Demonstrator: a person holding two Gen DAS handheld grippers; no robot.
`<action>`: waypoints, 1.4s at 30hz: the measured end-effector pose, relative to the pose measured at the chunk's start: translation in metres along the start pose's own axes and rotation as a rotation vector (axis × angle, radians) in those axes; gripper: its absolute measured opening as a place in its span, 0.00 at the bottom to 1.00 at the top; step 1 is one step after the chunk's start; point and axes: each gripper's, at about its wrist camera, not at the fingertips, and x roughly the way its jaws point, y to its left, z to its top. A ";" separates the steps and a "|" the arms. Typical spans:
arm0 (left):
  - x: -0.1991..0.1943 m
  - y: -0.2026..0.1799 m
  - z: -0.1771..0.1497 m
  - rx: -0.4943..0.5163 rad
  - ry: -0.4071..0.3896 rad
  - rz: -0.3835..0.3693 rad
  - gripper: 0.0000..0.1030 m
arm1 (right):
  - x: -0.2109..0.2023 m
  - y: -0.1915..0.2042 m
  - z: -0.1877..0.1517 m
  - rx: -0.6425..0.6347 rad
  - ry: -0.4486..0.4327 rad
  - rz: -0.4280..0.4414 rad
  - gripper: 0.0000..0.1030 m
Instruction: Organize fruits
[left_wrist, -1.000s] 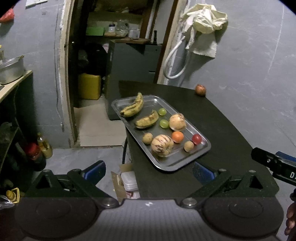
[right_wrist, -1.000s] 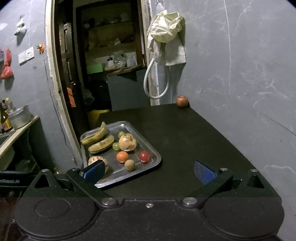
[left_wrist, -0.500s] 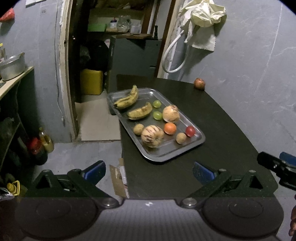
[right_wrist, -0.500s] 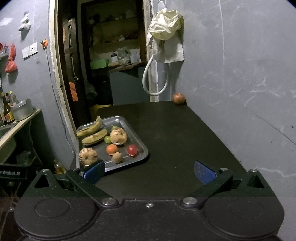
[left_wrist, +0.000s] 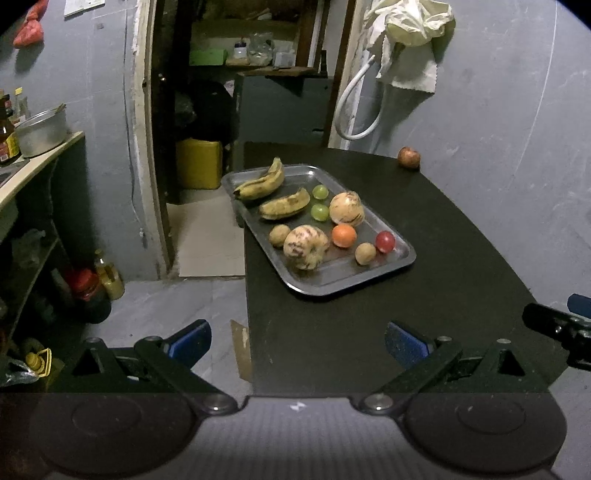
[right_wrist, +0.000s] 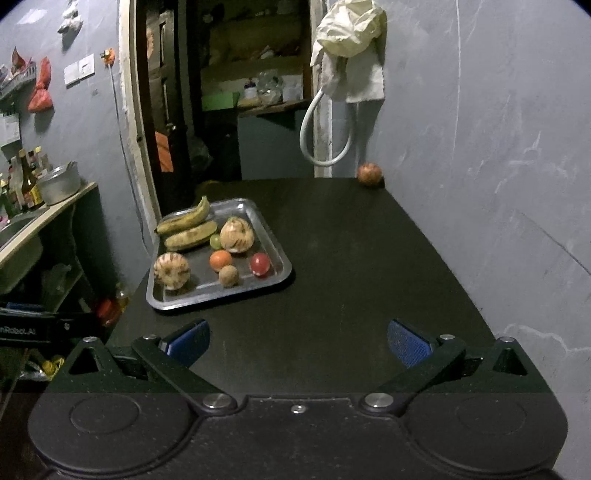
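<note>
A metal tray (left_wrist: 334, 280) (right_wrist: 184, 297) sits at the left side of a black table (left_wrist: 424, 302) (right_wrist: 351, 258). It holds two bananas (left_wrist: 264, 182) (right_wrist: 184, 221), two striped melons (left_wrist: 306, 246) (right_wrist: 171, 269), green grapes (left_wrist: 319, 212), an orange (left_wrist: 343, 235) (right_wrist: 220, 259), a red tomato (left_wrist: 385, 241) (right_wrist: 260, 263) and small brown fruits (left_wrist: 365, 253). A lone red apple (left_wrist: 409, 157) (right_wrist: 369, 173) lies at the far corner by the wall. My left gripper (left_wrist: 297, 338) hangs open over the table's near left edge. My right gripper (right_wrist: 298, 339) is open above the near table, empty.
A grey wall (right_wrist: 498, 147) bounds the table on the right. A dark doorway (left_wrist: 240, 92) with a yellow jerrycan (left_wrist: 199, 162) lies beyond. On the left, a counter carries a metal pot (left_wrist: 42, 131) and bottles. Jars and bottles (left_wrist: 99, 280) stand on the floor below.
Both grippers have drawn back and risen; the tray and apple look farther off in both views. No fruit has moved. Both stay open.
</note>
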 end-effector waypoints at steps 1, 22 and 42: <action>0.000 0.000 -0.002 0.001 0.001 0.004 0.99 | 0.000 -0.001 -0.001 0.000 0.002 -0.002 0.99; 0.002 -0.014 -0.008 0.029 0.025 0.007 0.99 | 0.012 -0.016 -0.006 0.019 0.053 0.013 0.99; -0.003 -0.011 -0.009 0.033 0.018 0.011 0.99 | 0.009 -0.014 -0.007 0.014 0.048 0.019 0.99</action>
